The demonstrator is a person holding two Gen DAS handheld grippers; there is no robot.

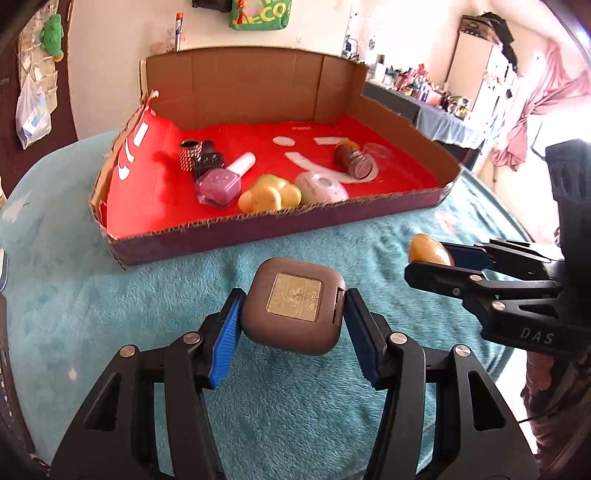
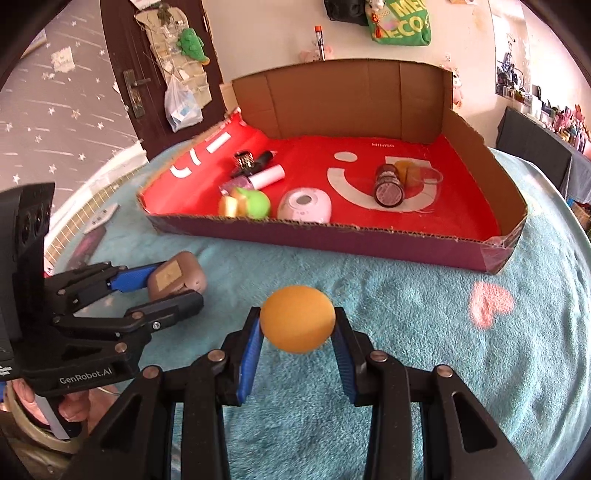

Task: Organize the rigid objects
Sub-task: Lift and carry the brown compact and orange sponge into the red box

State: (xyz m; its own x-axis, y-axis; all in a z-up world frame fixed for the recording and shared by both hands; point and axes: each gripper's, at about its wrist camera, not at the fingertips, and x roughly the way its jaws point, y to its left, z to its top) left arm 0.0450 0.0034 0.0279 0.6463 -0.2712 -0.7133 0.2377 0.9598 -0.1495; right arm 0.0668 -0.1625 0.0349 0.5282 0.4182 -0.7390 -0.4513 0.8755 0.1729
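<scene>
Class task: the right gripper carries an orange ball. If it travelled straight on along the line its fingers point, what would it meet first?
Probably the cardboard tray's near wall. The right gripper, shut on the orange ball, points across open teal blanket toward it; depth is unclear, so it might touch the blanket first.

Behind the cardboard tray (image 1: pixel 236 236), the green bag (image 1: pixel 258 14) is cut off by the upper edge. The tray's near wall hides the lower parts of the yellow-green toy (image 2: pixel 245 205) and the white round case (image 2: pixel 304 206). Right of the tray, the shelf items (image 1: pixel 417 83) are too small to be identified.
</scene>
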